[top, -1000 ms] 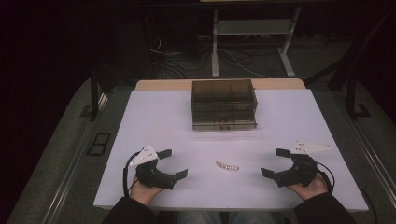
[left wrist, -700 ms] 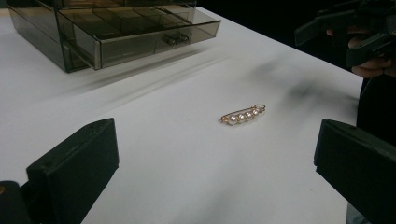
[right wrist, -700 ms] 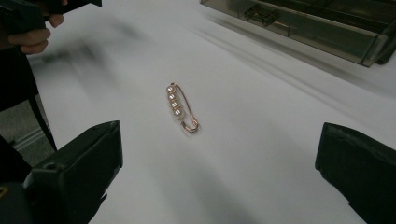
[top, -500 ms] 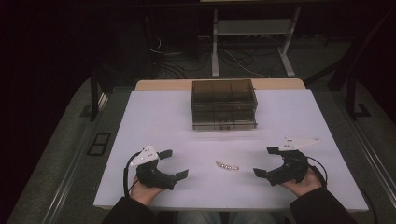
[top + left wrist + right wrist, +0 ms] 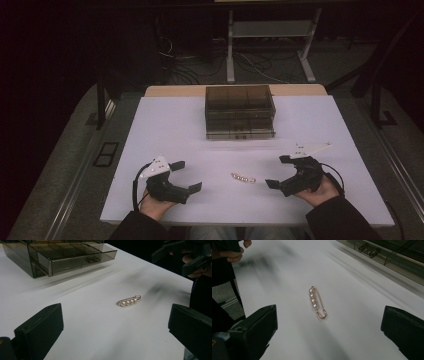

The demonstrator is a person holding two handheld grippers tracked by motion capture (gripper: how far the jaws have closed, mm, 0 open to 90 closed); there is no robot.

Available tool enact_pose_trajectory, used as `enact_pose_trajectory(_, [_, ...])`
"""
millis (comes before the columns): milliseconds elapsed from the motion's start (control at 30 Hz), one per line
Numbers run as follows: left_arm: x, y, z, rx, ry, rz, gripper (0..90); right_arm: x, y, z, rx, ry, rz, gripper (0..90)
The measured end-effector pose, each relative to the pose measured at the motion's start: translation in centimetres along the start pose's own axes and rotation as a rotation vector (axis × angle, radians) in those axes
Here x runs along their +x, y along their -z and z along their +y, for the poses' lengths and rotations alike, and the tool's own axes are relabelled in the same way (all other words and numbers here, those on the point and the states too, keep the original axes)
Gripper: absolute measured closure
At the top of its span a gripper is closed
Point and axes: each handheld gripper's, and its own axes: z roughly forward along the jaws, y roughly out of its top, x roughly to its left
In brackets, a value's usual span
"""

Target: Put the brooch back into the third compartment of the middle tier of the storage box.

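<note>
White tabletop [image 5: 175,130], dark room beyond; cables and a metal stand on the floor at 12 o'clock.

Item 1. Pearl brooch pin [image 5: 243,177], gold wire set with a row of pearls: lying flat at 6 o'clock on the table, between both grippers, untouched.

Item 2. Smoked clear drawer organiser [image 5: 240,111], at 12 o'clock from the pin, well apart. Upper drawer drawn out; its compartments appear empty, though contents cannot be told for certain.

Item 3. Left gripper [image 5: 186,176], at 9 o'clock from the pin: jaws spread wide, nothing held.

Item 4. Right gripper [image 5: 279,171], at 3 o'clock: jaws spread wide, nothing held. Since the previous second it has been brought inward toward the pin; a pick-up is judged imminent.
</note>
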Motion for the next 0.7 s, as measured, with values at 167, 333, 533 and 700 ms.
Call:
enact_pose_trajectory(167, [0.0, 0.0, 0.0, 0.001, 0.0, 0.0, 0.0, 0.2, -0.4, 0.6, 0.02, 0.017, 0.012, 0.3])
enact_pose_trajectory(333, [0.0, 0.0, 0.0, 0.002, -0.001, -0.001, 0.0, 0.3, -0.6, 1.1, 0.028, 0.028, 0.015, 0.3])
enact_pose_trajectory(533, [0.0, 0.0, 0.0, 0.002, -0.001, -0.002, 0.0, 0.5, -1.1, 1.8, 0.046, 0.045, 0.025, 0.3])
enact_pose_trajectory(700, [-0.1, -0.1, 0.0, 0.003, 0.0, -0.002, 0.0, 0.7, -1.8, 2.3, 0.057, 0.063, 0.03, 0.3])
